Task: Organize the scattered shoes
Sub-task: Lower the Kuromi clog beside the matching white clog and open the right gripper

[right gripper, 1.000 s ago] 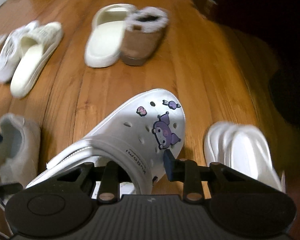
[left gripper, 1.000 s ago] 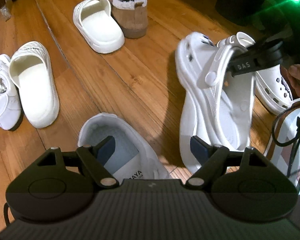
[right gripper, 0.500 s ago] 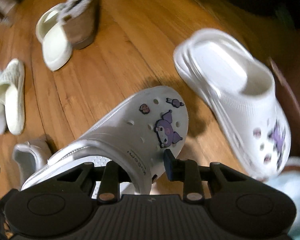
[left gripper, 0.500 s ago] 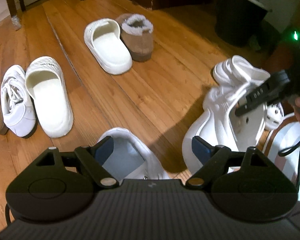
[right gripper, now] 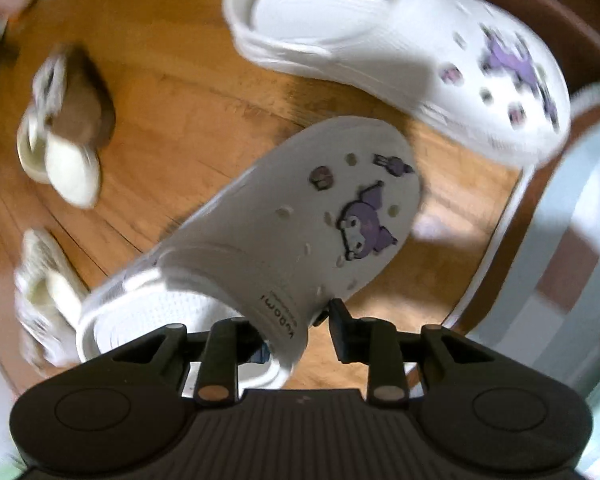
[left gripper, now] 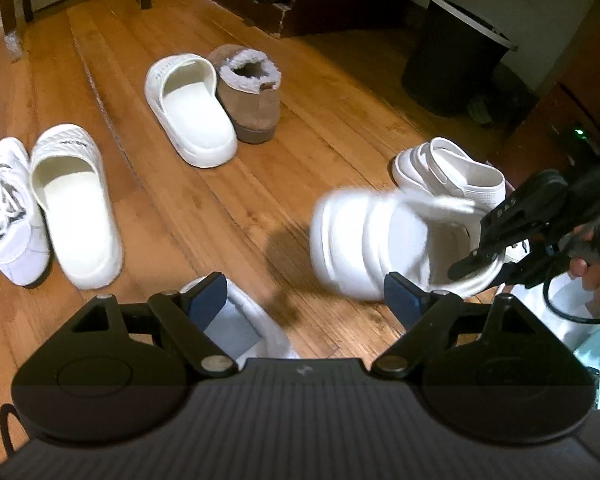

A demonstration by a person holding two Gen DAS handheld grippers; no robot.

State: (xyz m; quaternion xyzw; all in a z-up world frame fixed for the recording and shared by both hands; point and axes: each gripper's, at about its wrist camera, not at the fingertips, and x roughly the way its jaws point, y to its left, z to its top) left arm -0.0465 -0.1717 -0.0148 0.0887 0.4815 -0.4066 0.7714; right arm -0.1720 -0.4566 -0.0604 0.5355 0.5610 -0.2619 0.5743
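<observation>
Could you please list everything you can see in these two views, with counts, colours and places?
Charm clogs: two, white with purple charms; one held in the air, its mate on the floor beyond.
Slides: two, cream; one mid-floor, one at left.
Fur-lined slipper: one, tan, beside the mid-floor slide.
Laced sneaker: one, white, far left.
Sneaker: one, white, under the left hand-held gripper.
Bin: one, black, back right.
Floor: wood.
Left hand-held gripper: open, empty.
Right hand-held gripper: shut on the held clog's rim.
Hand: one, at the right edge.
</observation>
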